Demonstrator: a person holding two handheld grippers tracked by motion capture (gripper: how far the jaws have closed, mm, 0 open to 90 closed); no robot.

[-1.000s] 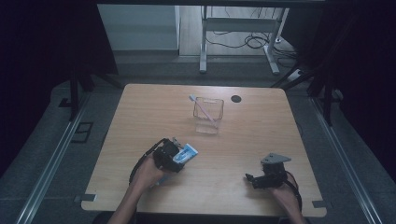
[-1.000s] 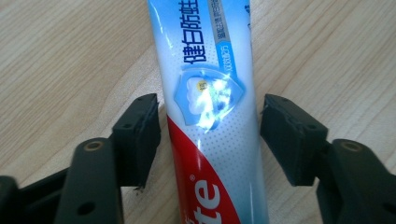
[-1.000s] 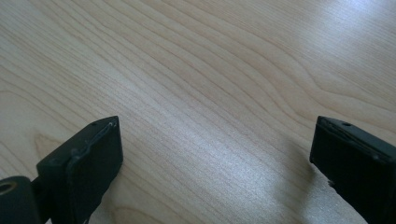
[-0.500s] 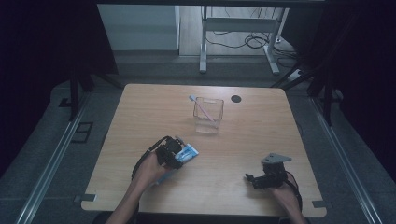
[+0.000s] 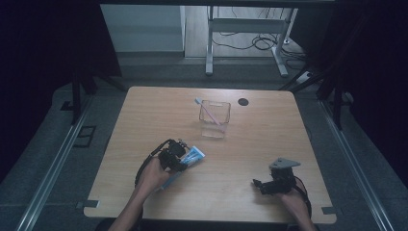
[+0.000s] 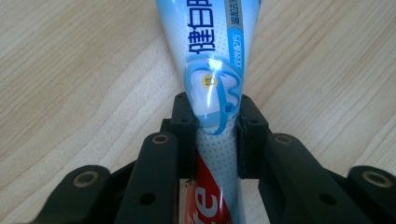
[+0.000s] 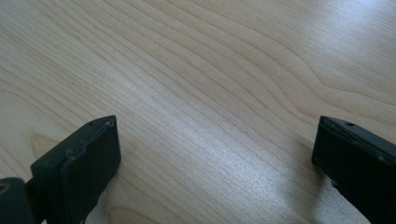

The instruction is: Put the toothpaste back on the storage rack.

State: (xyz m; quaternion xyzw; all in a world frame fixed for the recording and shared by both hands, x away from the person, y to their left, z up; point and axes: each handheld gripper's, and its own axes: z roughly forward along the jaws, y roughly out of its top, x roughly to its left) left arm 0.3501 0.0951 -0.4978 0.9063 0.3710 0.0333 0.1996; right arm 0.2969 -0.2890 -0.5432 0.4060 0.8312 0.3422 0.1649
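Now our left tool [image 6: 212,140] has just been closing, its jaws pinching the toothpaste tube [image 6: 210,70] flat on the counter [image 5: 260,159]. Right tool [image 7: 212,154] idles wide open. Lifting it, probably into the clear cup [image 5: 214,118], remains.

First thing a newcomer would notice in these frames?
Probably the blue-and-white toothpaste tube lying on the near left of the wooden table, with the left gripper pinching it; its jaws have just been closing on it. Next, the clear cup mid-table holding a pink toothbrush. The right gripper sits open on bare wood, near right.
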